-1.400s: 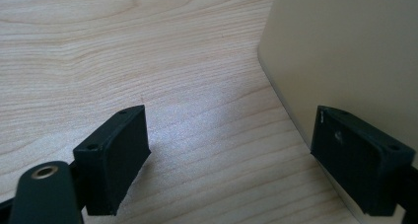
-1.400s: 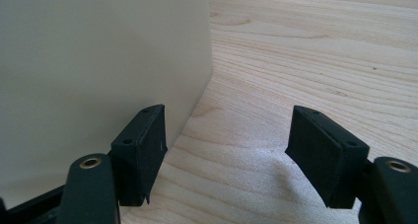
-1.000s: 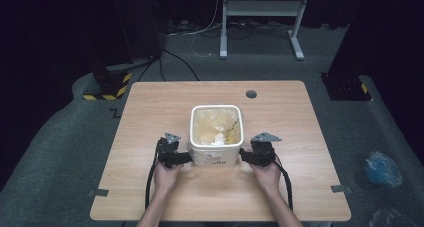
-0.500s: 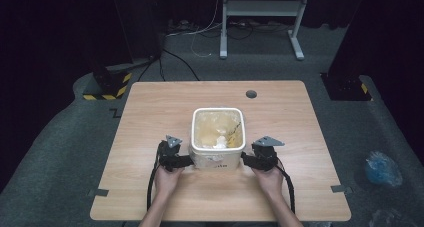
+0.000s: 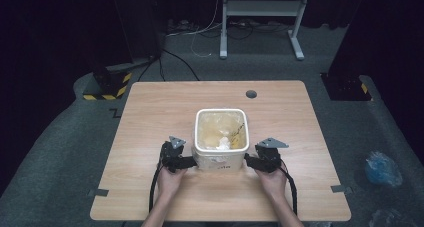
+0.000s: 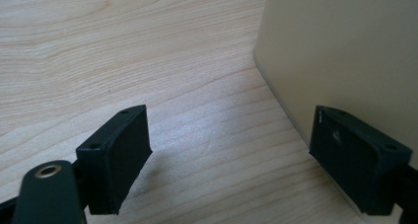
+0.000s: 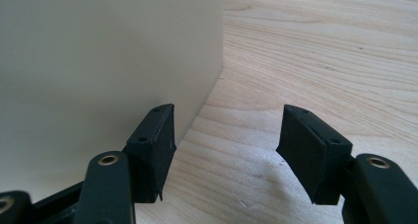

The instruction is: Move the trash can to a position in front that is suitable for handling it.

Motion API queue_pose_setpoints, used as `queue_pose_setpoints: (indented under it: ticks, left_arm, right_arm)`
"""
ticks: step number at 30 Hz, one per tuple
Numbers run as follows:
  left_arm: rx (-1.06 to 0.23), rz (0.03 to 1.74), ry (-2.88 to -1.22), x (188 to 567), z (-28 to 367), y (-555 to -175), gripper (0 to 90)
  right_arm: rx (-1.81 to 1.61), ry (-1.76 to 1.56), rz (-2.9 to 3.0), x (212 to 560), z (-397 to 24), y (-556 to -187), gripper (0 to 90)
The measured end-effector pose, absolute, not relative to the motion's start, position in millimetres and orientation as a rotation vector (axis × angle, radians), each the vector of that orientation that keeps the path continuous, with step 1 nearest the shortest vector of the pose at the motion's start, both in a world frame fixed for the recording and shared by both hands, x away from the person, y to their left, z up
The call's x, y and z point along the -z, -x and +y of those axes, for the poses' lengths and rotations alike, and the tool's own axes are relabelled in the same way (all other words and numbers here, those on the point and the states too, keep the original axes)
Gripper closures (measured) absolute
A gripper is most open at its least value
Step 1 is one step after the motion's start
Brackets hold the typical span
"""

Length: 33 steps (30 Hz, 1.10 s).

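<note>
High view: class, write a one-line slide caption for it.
Two hand-held grippers, left gripper and right gripper, flank a white tub on a wooden table.

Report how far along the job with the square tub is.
Done: both grippers are set against the cream square plastic tub, the left gripper at its left wall, the right gripper at its right wall. In hand: jaws stand open beside the near corners, nothing clamped. Left: gripping or pushing the tub; it rests on the light wooden table, crumpled scraps inside.
</note>
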<state>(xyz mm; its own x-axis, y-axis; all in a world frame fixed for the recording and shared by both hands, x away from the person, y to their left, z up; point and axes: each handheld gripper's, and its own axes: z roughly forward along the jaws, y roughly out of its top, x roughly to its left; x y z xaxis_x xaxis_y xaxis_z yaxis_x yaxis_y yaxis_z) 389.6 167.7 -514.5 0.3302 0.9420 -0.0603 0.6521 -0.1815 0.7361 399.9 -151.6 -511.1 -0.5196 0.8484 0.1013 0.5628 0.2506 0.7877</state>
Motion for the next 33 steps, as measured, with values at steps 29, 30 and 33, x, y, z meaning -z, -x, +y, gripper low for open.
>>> queue_pose_setpoints:
  ticks: [29,30,33]
  left_arm:
    - [-0.66,1.538,-1.869,527.8,238.4,-380.6,15.1]
    - [-0.66,1.542,-1.864,527.8,238.2,-380.3,16.4]
    - [-0.668,1.54,-1.872,527.8,237.4,-380.0,16.2]
  right_arm:
    - [-0.898,-1.474,2.016,524.2,-225.1,-411.5,24.2]
    - [-0.883,-1.465,2.016,524.3,-223.9,-411.4,23.9]
    - [-0.882,-1.469,2.016,524.4,-224.5,-412.2,22.6]
